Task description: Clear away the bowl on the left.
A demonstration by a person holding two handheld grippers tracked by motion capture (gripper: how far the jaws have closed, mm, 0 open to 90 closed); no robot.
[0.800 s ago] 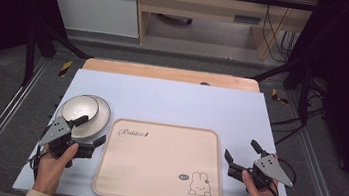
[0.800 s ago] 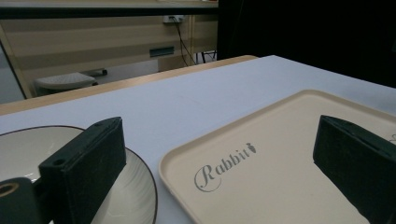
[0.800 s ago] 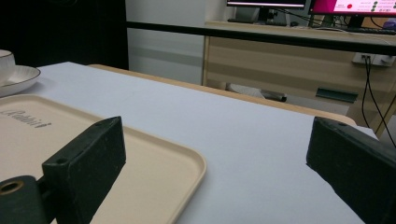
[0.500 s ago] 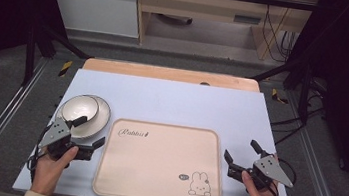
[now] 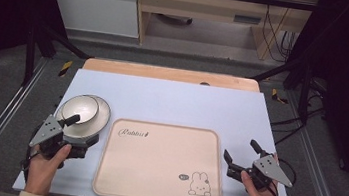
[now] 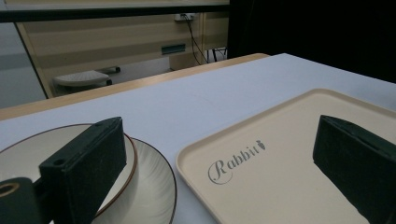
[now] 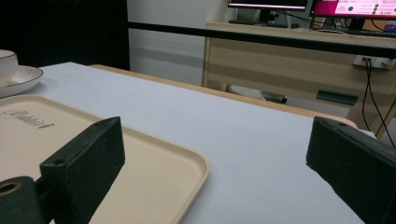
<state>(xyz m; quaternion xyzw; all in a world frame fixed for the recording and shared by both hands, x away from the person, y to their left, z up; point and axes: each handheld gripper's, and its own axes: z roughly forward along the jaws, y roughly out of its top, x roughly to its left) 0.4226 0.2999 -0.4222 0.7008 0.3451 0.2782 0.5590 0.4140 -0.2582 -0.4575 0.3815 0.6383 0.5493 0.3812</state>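
A tray and a bowl on a plate.
The tan tray [image 5: 162, 164] sits low center, the bowl [image 5: 79, 108] and plate [image 5: 99, 119] left; left gripper [image 5: 77, 129] and right gripper [image 5: 241, 153] gape wide, holding nothing.

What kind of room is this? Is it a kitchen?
Probably not a kitchen; it looks more like a lab or office set up for recording. A black frame stands around the table, computer screens sit on a desk behind, and cables hang down. The tray and dishes look like props.
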